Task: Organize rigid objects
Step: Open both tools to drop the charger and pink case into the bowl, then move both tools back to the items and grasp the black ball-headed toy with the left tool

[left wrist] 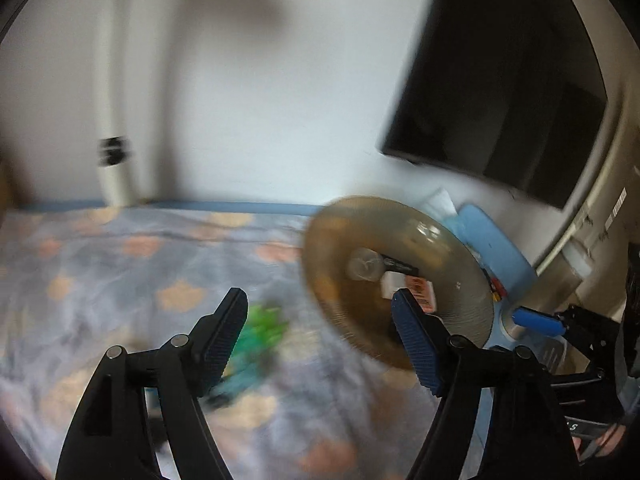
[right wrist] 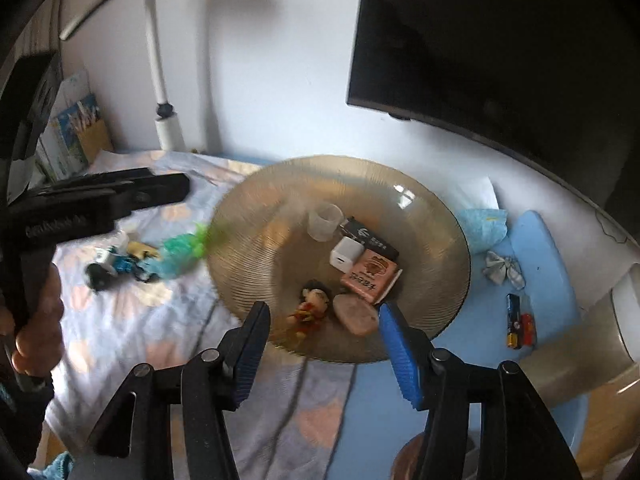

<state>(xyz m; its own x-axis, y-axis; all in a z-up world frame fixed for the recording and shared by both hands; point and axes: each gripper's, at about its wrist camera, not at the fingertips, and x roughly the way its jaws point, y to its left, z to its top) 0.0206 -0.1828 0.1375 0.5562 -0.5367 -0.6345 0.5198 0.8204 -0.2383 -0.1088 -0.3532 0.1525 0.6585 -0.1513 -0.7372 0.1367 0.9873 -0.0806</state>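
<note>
Looks roughly halfway to me: the amber glass plate (right wrist: 424, 216) on the counter (right wrist: 536, 240) already holds a small cup (right wrist: 325, 222), white charger (right wrist: 345, 257), pink box (right wrist: 370, 276), doll (right wrist: 312, 308) and stone (right wrist: 355, 314). A clump of toys (right wrist: 132, 262) still sits just left of it, batteries (right wrist: 519, 320) lie off to its right. Both the left gripper (left wrist: 320, 330) and right gripper (right wrist: 326, 344) have their jaws released, nothing between them.

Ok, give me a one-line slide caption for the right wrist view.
Right gripper, jaws open and empty, above an amber glass plate holding a white charger, doll and small boxes.
</note>
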